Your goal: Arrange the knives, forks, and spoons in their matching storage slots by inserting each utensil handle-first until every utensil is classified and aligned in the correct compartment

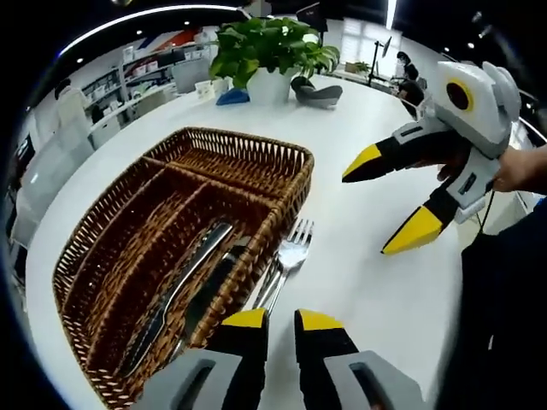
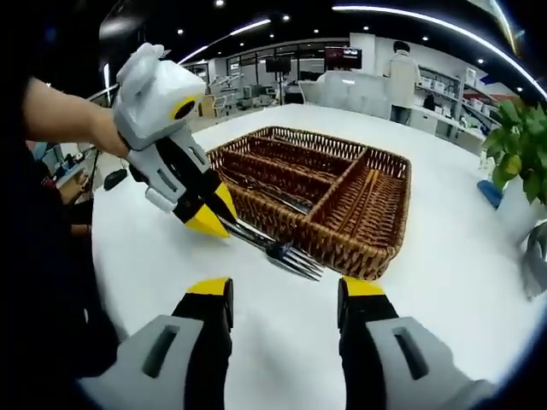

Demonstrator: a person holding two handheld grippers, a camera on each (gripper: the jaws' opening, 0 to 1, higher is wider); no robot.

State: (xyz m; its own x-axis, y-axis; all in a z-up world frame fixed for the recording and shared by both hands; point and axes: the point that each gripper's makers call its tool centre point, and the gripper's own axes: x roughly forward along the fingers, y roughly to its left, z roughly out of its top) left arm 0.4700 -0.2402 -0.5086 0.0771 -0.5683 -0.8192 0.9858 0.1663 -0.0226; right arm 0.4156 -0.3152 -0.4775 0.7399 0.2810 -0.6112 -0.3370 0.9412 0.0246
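Here, left to right across the table:

Basket: a brown wicker cutlery basket (image 1: 224,184) with long slots and one cross compartment sits on the white round table (image 1: 367,265).

Knives: dark-handled knives (image 1: 184,295) lie lengthwise in a long slot near the table-side wall, seen in the left gripper view.

Forks: a small bunch of metal forks (image 1: 289,256) lies on the table just beside the basket's outer wall, tines pointing away from the left gripper (image 1: 281,319). In the right gripper view the same forks (image 2: 282,250) reach out from that gripper's yellow tips.

Left gripper state: jaws nearly together over the fork handles; a firm hold cannot be told.

Right gripper: the right gripper (image 2: 284,292) hangs above bare table, jaws spread wide, holding nothing, near the forks.

Beyond: a potted plant (image 1: 272,53) stands at the far edge.

Step in hand: judging from this, picking up the forks for sorting.

Next move: likely lift the forks, turn handles toward a free slot, and slide them in beside the knives' slot.
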